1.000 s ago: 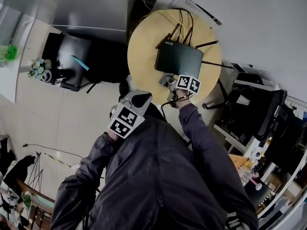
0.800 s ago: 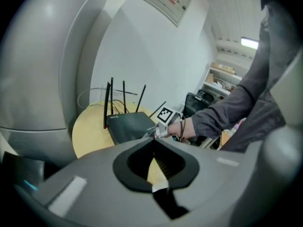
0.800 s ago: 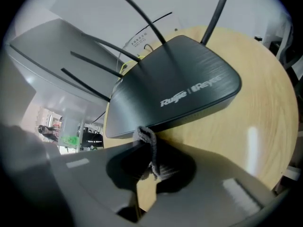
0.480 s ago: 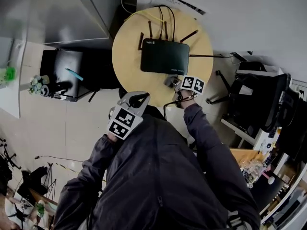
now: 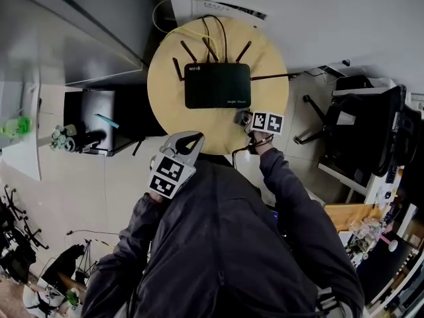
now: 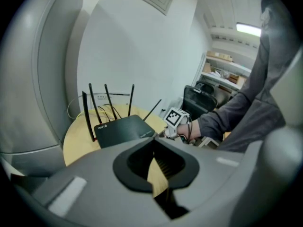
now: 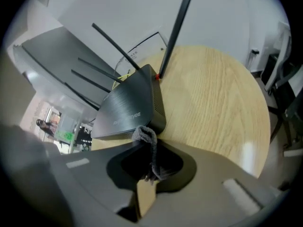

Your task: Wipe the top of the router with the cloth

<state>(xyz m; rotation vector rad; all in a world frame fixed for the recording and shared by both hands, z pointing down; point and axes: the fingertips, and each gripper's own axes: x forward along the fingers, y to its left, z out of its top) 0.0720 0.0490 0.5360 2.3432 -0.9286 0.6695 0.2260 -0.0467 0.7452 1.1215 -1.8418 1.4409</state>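
The black router (image 5: 217, 85) lies flat on the round wooden table (image 5: 165, 88), its antennas pointing back and sideways. My right gripper (image 5: 243, 118) sits at the table's near edge, just off the router's front right corner. In the right gripper view, the gripper (image 7: 150, 143) is shut on a strip of grey cloth (image 7: 145, 135) that hangs in front of the router (image 7: 132, 109). My left gripper (image 5: 191, 140) hovers below the table's near edge, off the table. Seen in its own view, this gripper (image 6: 152, 148) is shut and holds nothing, and the router (image 6: 124, 129) lies ahead.
Yellow and black cables (image 5: 202, 28) run from the router's back toward the wall. A grey cabinet (image 5: 73, 32) stands left of the table, with a black case (image 5: 89, 114) on the floor beside it. Black chairs (image 5: 364, 131) stand to the right.
The head view has swung, so the table and router now sit more to the left and squarer on. Both grippers hold about the same places; the right one still grips the cloth.
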